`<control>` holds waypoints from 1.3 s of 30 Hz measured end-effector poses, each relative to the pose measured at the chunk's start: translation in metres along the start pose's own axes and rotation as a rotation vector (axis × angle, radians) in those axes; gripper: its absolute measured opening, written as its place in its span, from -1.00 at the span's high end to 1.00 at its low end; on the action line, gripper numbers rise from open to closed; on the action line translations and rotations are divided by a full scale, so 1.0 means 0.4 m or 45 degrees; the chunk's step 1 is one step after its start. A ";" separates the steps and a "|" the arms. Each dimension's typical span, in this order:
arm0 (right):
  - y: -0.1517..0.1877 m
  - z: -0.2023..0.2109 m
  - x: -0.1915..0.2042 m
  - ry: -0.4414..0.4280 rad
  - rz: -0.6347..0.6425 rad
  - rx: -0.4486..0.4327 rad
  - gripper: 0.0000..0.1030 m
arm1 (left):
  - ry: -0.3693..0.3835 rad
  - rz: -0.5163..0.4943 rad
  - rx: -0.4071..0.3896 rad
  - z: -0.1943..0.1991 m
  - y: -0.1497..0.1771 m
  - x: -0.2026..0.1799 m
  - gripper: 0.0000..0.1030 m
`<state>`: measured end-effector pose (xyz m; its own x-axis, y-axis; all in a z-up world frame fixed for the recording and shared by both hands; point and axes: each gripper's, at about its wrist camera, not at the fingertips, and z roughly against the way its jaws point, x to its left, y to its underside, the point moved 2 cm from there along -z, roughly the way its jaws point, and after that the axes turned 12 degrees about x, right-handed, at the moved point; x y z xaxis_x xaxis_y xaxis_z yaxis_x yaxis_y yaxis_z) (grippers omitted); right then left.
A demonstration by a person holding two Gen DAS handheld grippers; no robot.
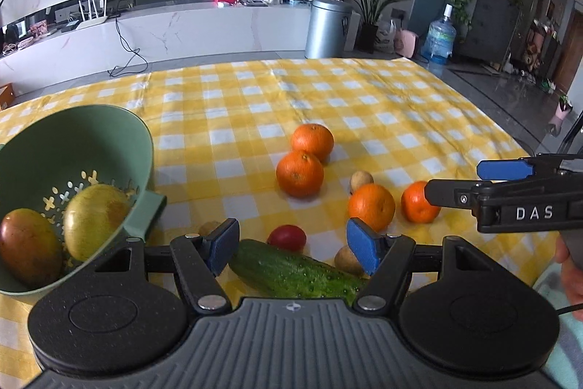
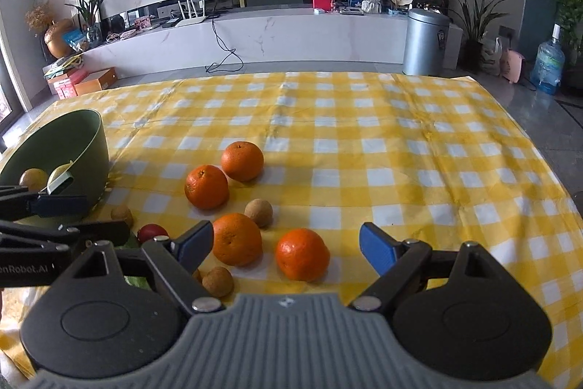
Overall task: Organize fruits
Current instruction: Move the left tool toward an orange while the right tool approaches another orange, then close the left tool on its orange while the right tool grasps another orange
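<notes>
A green colander (image 1: 120, 141) at the left holds two mangoes (image 1: 96, 219); it also shows in the right wrist view (image 2: 83, 137). Several oranges (image 1: 299, 173) (image 2: 302, 254) lie on the yellow checked cloth, with a cucumber (image 1: 291, 270), a red tomato (image 1: 286, 237) and small brown potatoes (image 2: 258, 212) among them. My left gripper (image 1: 293, 245) is open and empty above the cucumber and tomato. My right gripper (image 2: 286, 245) is open and empty, with two oranges between and just beyond its fingers. It also enters the left wrist view (image 1: 477, 183) from the right.
The yellow checked tablecloth (image 2: 364, 133) covers the table, whose far edge faces a white TV console. A metal bin (image 2: 424, 41) and a water jug (image 2: 546, 64) stand on the floor beyond. My left gripper's fingers (image 2: 62, 203) show at the left of the right wrist view.
</notes>
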<state>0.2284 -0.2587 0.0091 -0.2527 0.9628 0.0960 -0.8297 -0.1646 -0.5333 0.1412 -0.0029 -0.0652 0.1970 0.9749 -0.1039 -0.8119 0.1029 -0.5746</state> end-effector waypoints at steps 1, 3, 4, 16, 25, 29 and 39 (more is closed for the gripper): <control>0.001 -0.006 -0.004 -0.005 -0.013 0.013 -0.62 | 0.001 -0.004 0.005 -0.005 0.001 -0.002 -0.54; 0.002 -0.015 -0.013 -0.014 -0.042 0.035 -0.60 | -0.002 -0.009 0.006 -0.014 0.000 -0.006 -0.54; 0.002 -0.020 -0.020 -0.023 -0.060 0.046 -0.58 | -0.003 -0.012 0.006 -0.017 -0.002 -0.008 -0.54; -0.006 -0.084 -0.071 -0.073 -0.260 0.174 -0.12 | 0.104 -0.173 0.021 -0.067 -0.048 -0.073 -0.36; -0.008 -0.116 -0.101 -0.130 -0.364 0.228 -0.09 | 0.103 -0.250 0.118 -0.140 -0.067 -0.130 -0.22; -0.008 -0.123 -0.103 -0.155 -0.383 0.242 -0.09 | 0.109 -0.270 0.127 -0.151 -0.072 -0.143 -0.22; -0.010 -0.132 -0.098 -0.164 -0.377 0.254 -0.07 | 0.048 -0.324 0.138 -0.174 -0.061 -0.170 0.04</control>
<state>0.2678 -0.2843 -0.0369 -0.0370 0.9422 0.3331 -0.9536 0.0664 -0.2935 0.1860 -0.0853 -0.1006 0.4206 0.9072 0.0016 -0.7874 0.3659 -0.4960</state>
